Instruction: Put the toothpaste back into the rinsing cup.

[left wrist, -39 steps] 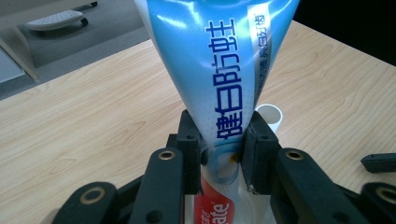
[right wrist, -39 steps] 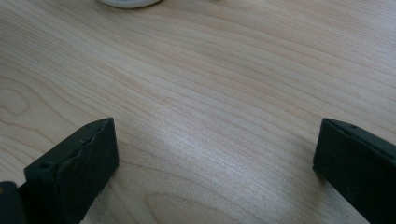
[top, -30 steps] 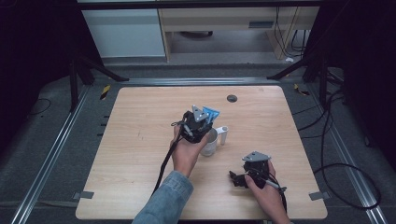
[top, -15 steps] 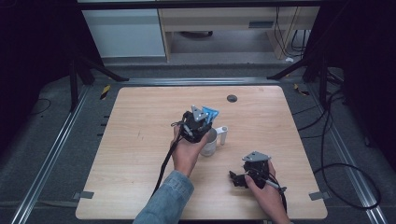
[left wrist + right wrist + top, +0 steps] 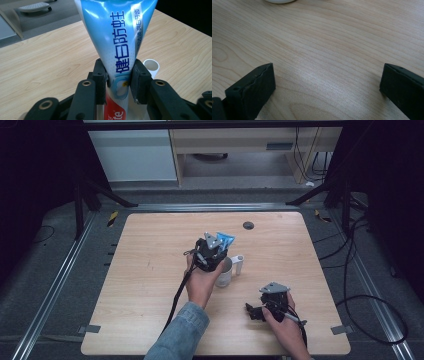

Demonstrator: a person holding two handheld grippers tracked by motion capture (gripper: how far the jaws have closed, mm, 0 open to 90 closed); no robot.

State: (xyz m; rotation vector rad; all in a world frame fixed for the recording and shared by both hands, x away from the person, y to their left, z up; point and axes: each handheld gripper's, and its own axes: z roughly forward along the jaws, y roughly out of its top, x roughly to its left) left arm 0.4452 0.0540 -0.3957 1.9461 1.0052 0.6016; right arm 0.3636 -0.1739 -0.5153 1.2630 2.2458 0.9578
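A blue and white toothpaste tube (image 5: 117,37) stands upright between the pads of my left gripper (image 5: 117,72). Its red lower end goes down into a white cup (image 5: 225,276) near the table's middle. Both pads touch the tube, and the jaws have just been opening a little with the tube still between them. From above, the tube's blue top (image 5: 225,240) sticks out past the left gripper (image 5: 212,254). A short white tubular piece (image 5: 151,66) stands beside the cup. My right gripper (image 5: 256,312) rests low at the front right, its jaws (image 5: 327,85) wide apart over bare wood.
A small black round disc (image 5: 248,225) lies near the far edge of the wooden table (image 5: 140,285). Black cables trail from both grippers and across the floor at the right. A cabinet and shelf stand beyond the table.
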